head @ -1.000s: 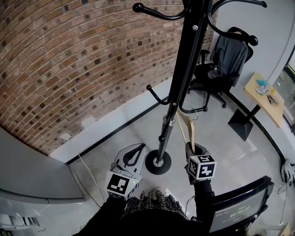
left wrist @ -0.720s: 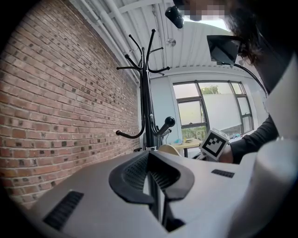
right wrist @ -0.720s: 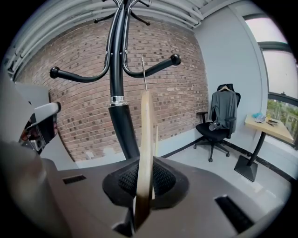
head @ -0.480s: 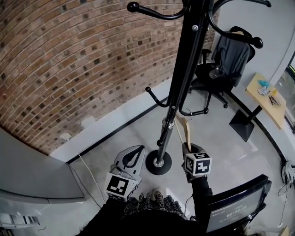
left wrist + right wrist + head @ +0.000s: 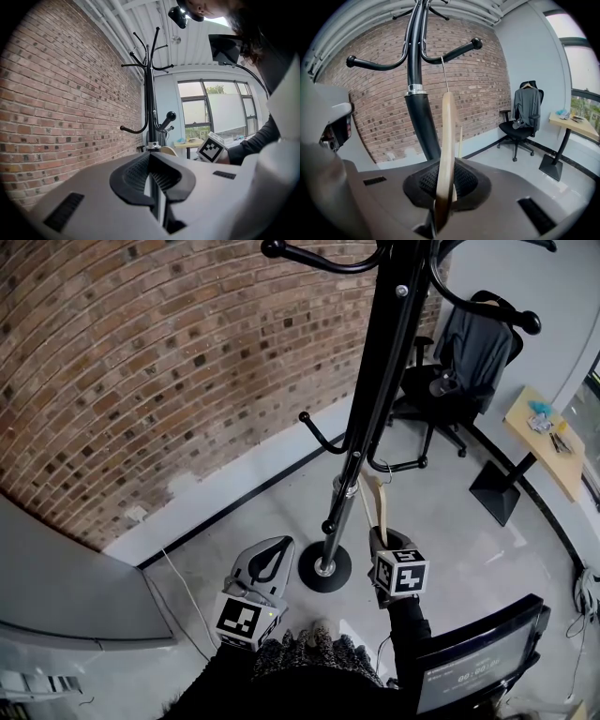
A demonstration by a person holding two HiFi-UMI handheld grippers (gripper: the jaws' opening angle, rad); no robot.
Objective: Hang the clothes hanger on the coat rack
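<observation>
The black coat rack [image 5: 366,399] rises from its round base [image 5: 325,568] just ahead of me. My right gripper [image 5: 377,536] is shut on the lower end of a pale wooden clothes hanger [image 5: 380,507], which stands upright beside the pole. In the right gripper view the hanger [image 5: 446,154] runs up from between the jaws, and its wire hook [image 5: 444,75] reaches a curved lower arm of the rack [image 5: 454,52]; whether it rests on the arm I cannot tell. My left gripper [image 5: 279,546] hovers left of the base, shut and holding nothing.
A brick wall runs behind the rack. An office chair with a grey jacket [image 5: 459,362] and a small wooden table [image 5: 553,442] stand at the back right. A dark screen [image 5: 478,662] is close on my right, a grey counter [image 5: 66,587] on my left.
My right gripper has sunk a little with the hanger, staying close to the pole. The left gripper has kept still.
</observation>
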